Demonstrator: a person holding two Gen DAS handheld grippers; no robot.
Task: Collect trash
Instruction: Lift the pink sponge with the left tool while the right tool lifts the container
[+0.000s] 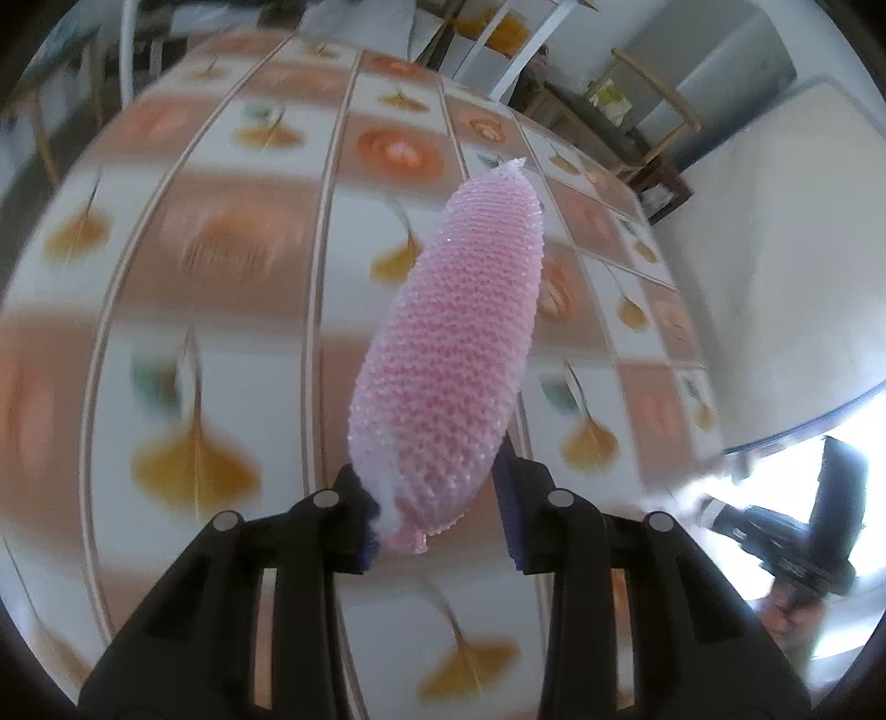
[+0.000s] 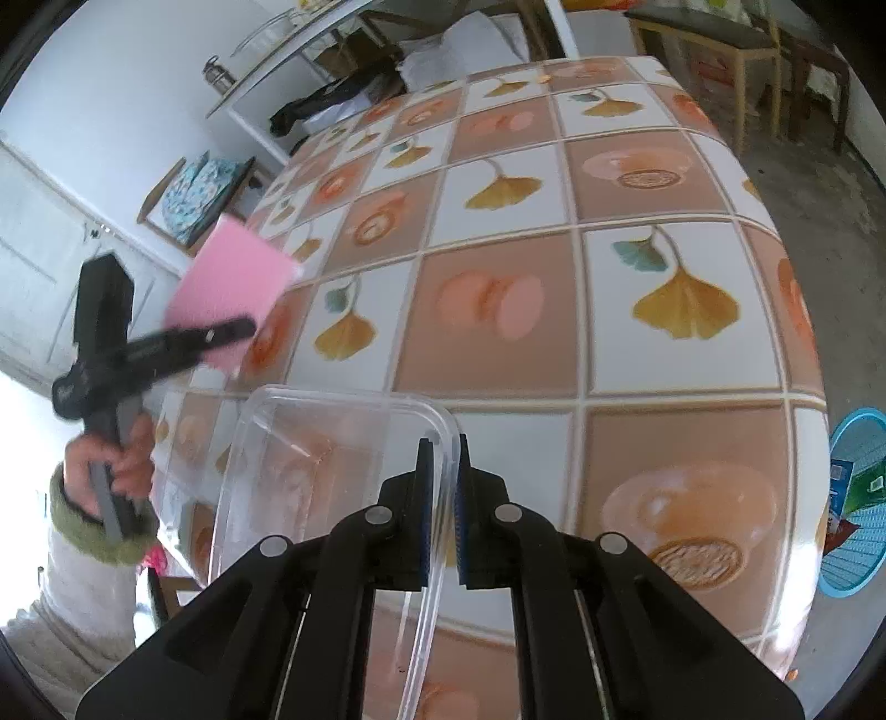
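My left gripper is shut on a pink bubble-wrap sheet, held edge-on above the tiled tablecloth. In the right wrist view the same sheet shows flat and pink, held by the left gripper at the left over the table edge. My right gripper is shut on the rim of a clear plastic container, held above the table's near left part. The right gripper also shows at the lower right of the left wrist view, blurred.
The table has a cloth with orange and ginkgo-leaf squares. A blue basket with packaging stands on the floor at the right. Chairs and shelves stand beyond the far edge. A white wall lies right of the table.
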